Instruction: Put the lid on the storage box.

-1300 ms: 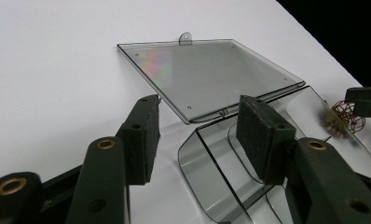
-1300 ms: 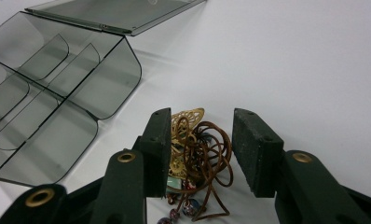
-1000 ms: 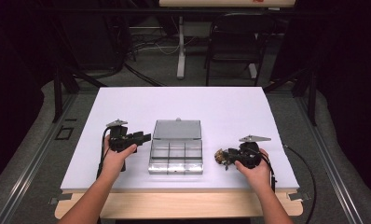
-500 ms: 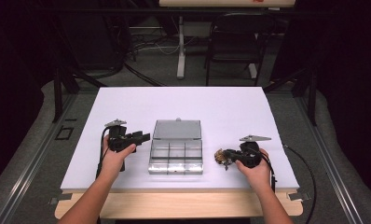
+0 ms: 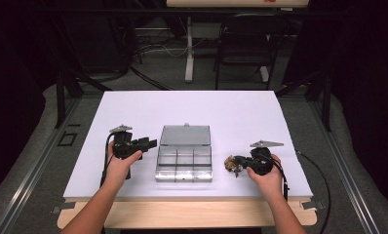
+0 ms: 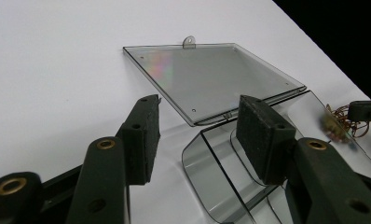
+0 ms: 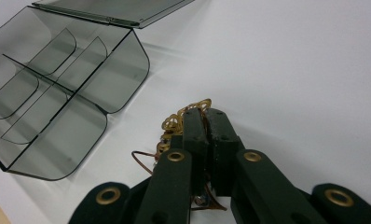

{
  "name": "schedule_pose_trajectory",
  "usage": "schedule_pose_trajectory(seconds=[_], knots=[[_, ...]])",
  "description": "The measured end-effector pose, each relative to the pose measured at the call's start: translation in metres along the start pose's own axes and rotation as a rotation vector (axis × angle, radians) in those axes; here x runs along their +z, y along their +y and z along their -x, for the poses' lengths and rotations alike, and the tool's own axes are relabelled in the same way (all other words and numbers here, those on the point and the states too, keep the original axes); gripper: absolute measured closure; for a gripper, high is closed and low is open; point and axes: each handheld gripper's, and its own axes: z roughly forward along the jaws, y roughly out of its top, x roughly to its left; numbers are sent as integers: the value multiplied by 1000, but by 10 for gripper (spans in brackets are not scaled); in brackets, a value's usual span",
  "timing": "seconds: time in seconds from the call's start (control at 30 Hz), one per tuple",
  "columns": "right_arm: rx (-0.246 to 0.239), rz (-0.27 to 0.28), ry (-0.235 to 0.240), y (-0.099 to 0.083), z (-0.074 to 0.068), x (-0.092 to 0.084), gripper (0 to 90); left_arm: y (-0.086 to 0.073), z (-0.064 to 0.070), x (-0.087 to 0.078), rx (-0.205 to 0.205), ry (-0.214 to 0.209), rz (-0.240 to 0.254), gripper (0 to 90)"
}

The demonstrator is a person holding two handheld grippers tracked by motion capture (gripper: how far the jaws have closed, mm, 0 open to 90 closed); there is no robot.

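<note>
Right gripper (image 7: 203,122) has just been closing and now sits clenched on the tangle of gold wire (image 7: 186,116), near the front edge of the tabletop (image 5: 241,112), just right of the clear plastic box (image 5: 184,164). I reckon the risks go like this: the jaws have caught maybe a few loops, so on lifting, the tangle could slip out or trail strands that snag on the box wall. Loose ends poke out below the pads and to the left of them, so part of it may drag on the tabletop. If I swing it over a compartment too low, the light box could get shoved, since nothing pins it.

Left gripper (image 6: 197,135) is released, jaws wide, pads either side of the box's near-left corner but not pressing, as far as I can tell. If it closes carelessly it may tip the box or bump the lid.

Farther out, the lid (image 6: 216,79) lies open, flat toward the back of the tabletop.

Hard to make out: how much wire is really between the pads, they hide it. What the wire thing actually is, can't say; small and blurred from above. Box compartments look empty, though glare on the plastic makes that unsure.
</note>
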Motion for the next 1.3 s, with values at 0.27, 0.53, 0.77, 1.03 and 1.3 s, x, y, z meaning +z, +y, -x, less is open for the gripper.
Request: schedule_pose_trajectory(seconds=[0.27, 0.53, 0.77, 1.03, 1.3], knots=[[-22, 13, 4, 2, -6, -1, 883, 0, -1, 0, -3, 0, -2, 493], [-38, 36, 6, 5, -12, -6, 885, -1, -1, 0, -4, 6, 2, 494], [-60, 59, 11, 8, -19, -10, 886, -1, 0, -1, -4, 3, -3, 498], [-65, 79, 18, 13, -23, -15, 887, -1, -1, -1, -5, 6, 2, 499], [-70, 106, 20, 19, -26, -23, 887, 0, -1, -3, -3, 7, 4, 500]])
